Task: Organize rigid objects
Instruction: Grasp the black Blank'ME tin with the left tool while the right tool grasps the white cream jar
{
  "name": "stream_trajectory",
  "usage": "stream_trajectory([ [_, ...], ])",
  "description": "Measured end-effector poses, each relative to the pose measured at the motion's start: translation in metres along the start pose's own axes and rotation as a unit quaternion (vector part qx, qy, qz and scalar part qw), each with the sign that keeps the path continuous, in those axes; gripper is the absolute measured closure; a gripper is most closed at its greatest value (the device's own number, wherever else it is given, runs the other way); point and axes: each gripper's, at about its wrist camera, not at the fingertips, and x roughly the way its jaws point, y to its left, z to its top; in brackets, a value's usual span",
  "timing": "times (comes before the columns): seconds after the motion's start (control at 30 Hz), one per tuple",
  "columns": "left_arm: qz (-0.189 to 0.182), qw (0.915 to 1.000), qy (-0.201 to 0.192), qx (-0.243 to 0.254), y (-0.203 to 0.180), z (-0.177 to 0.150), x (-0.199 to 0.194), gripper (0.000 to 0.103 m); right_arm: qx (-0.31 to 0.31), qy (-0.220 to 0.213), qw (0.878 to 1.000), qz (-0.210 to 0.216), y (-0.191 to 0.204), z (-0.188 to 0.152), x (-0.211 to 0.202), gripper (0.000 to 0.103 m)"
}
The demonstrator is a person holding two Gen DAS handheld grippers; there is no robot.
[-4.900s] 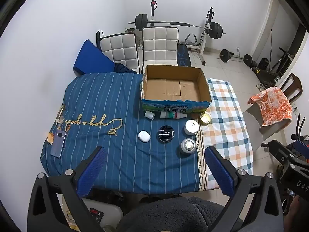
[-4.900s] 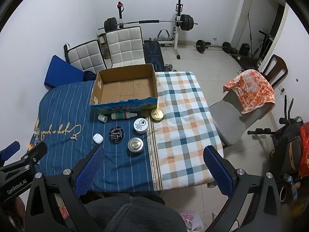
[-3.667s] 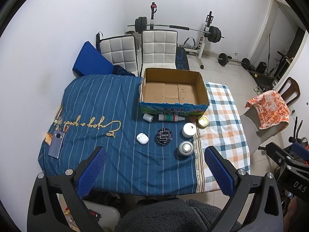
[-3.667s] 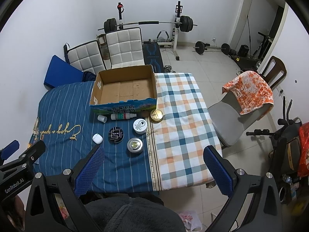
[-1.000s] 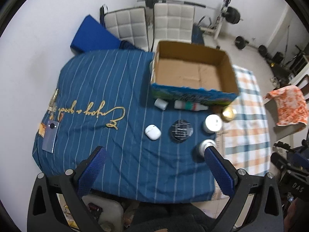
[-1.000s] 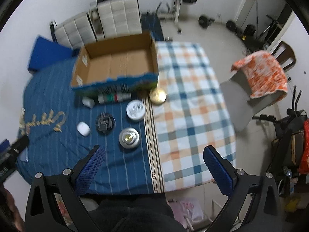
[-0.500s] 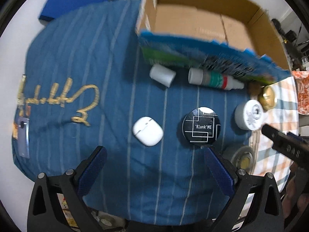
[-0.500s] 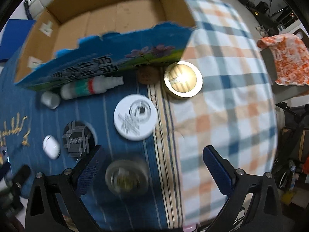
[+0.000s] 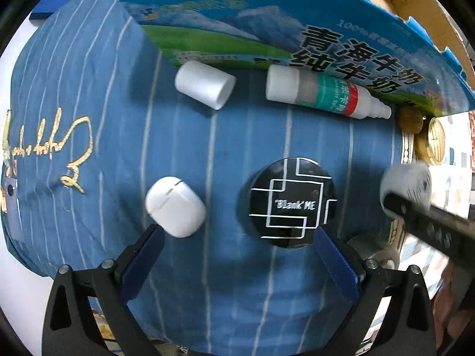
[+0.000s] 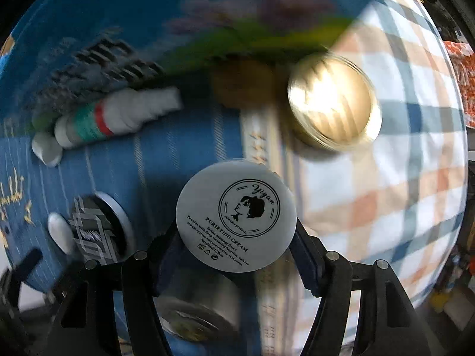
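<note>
Your left wrist view gives you the sharp picture: the white earbud case (image 9: 175, 206) and the black round tin (image 9: 290, 203) lie side by side on the blue striped cloth (image 9: 118, 136), with the white cap (image 9: 204, 84) and the white bottle (image 9: 323, 96) lying on their sides against the front wall of the cardboard box (image 9: 267, 26). A walnut (image 9: 410, 120) and the gold tin (image 9: 435, 141) sit at the box's right corner.

Your right wrist view is smeared with blur up top, but it shows what the other cannot: the lid of the white cream jar (image 10: 236, 216), printed "PURIFYING CREAM", filling the space between your pads. From the left view that jar (image 9: 406, 185) is only a blurred white shape at the edge.

Your right gripper (image 10: 236, 247) has its jaws closed in against both sides of the cream jar. Below it sits a silver tin (image 10: 196, 311), partly hidden, near the seam with the checked cloth (image 10: 386, 178).

Your left gripper (image 9: 236, 244) hangs with jaws wide apart, holding nothing; its left pad tip is just beside the earbud case, its right just beside the black tin.
</note>
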Motion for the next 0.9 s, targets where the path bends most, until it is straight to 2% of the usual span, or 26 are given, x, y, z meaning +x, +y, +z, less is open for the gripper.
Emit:
stream_trajectory([
  [0.13, -0.018, 0.9997, 0.016, -0.006, -0.016, 0.002, 0.008, 0.0, -0.007, 0.014, 1.0, -0.012, -0.029, -0.015, 0.002, 0.033],
  [0.27, -0.01, 0.9993, 0.033, 0.011, -0.036, 0.007, 0.03, 0.0, 0.003, 0.026, 1.0, 0.014, -0.046, -0.018, 0.008, 0.033],
  [0.33, -0.003, 0.9991, 0.038, 0.017, -0.043, 0.006, 0.041, 0.01, 0.015, 0.028, 0.999, 0.031, -0.05, -0.016, 0.009, 0.033],
  [0.37, -0.002, 0.999, 0.041, 0.017, -0.046, 0.006, 0.049, 0.025, 0.017, 0.03, 0.999, 0.034, -0.053, -0.015, 0.01, 0.033],
  [0.4, -0.006, 0.9987, 0.048, 0.016, -0.047, 0.004, 0.055, 0.026, 0.02, 0.034, 0.999, 0.034, -0.052, -0.012, 0.011, 0.033],
  [0.47, -0.014, 0.9993, 0.034, 0.009, -0.046, 0.002, 0.052, 0.029, 0.024, 0.039, 0.998, 0.033, -0.058, -0.008, 0.016, 0.032],
  [0.63, -0.011, 0.9994, 0.028, 0.019, -0.044, 0.003, 0.047, 0.026, 0.051, 0.05, 0.997, 0.025, -0.061, 0.002, 0.023, 0.032],
  [0.7, -0.009, 0.9992, 0.029, 0.025, -0.043, 0.018, 0.042, 0.027, 0.066, 0.052, 0.996, 0.02, -0.062, 0.007, 0.028, 0.033],
  [0.9, -0.013, 0.999, 0.009, 0.043, -0.048, 0.025, 0.033, 0.03, 0.093, 0.035, 0.995, -0.02, -0.046, 0.012, 0.029, 0.033],
])
